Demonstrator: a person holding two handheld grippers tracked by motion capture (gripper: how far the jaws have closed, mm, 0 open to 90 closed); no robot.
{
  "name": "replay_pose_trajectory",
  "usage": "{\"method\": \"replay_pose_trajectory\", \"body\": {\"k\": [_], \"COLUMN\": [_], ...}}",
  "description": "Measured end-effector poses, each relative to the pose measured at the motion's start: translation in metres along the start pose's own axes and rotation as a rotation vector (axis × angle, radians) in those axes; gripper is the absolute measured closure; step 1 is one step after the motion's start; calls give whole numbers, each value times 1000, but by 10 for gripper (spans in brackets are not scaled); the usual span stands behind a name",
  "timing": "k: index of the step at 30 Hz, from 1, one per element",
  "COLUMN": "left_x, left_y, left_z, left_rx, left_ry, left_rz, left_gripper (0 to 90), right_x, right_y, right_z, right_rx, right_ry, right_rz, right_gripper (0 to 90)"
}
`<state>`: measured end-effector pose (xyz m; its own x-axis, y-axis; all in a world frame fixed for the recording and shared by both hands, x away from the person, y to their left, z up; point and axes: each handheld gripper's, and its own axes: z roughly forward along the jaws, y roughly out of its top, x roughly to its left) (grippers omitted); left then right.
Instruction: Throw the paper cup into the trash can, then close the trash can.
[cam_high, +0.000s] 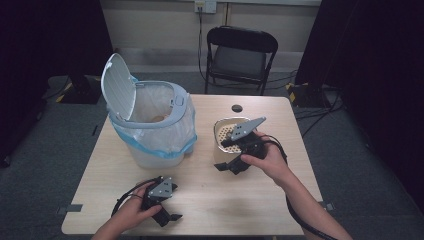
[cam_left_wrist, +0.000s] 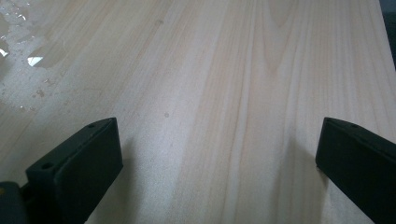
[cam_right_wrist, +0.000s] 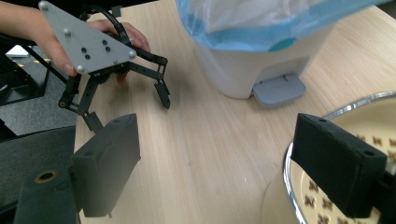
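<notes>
This looks like a recording studio or lab set up for staged work, not a lived-in home. A bare pale wooden worktop (cam_high: 210, 200) stands alone on grey carpet (cam_high: 60, 130), flanked by black curtains (cam_high: 370, 45) on both sides. Behind it an empty black folding chair (cam_high: 241, 55) stands against a plain wall with a power socket (cam_high: 205, 6), and cables (cam_high: 310, 107) trail across the floor.

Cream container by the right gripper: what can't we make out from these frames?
- Cream container, high view: the right gripper and its grey plate cover the front and much of the opening; contents unclear.
- Right gripper view: the container is cut off by the right and bottom edges, and one jaw crosses its rim; a firm grip cannot be confirmed.
- Bin, high view: something pale inside, too small to identify.
</notes>
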<state>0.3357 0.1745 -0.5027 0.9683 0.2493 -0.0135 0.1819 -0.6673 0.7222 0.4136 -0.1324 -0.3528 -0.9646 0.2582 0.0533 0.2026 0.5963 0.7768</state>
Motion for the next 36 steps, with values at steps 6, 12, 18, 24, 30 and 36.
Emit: {"method": "replay_pose_trajectory", "body": {"k": [6,12,18,24,30,36], "left_x": [0,0,0,0,0,0], "left_y": [0,0,0,0,0,0], "left_z": [0,0,0,0,0,0], "left_rx": [0,0,0,0,-1,-1], "left_ry": [-1,0,-1,0,0,0], "left_rz": [-2,-3,-3,-4,-5,-5], "left_gripper": [0,0,0,0,0,0], "right_x": [1,4,7,11,16,22], "right_y": [-14,-29,-43,-66,-88,-114], "right_z": [-5,-9,-5,2,10,23], "right_rx": [-17,-2,14,33,65,93], "right_ry": [-5,-11,-12,-17,-19,-34], "right_rz": [18,18,21,33,41,50], "right_gripper": [146,146,146,146,146,148]}}
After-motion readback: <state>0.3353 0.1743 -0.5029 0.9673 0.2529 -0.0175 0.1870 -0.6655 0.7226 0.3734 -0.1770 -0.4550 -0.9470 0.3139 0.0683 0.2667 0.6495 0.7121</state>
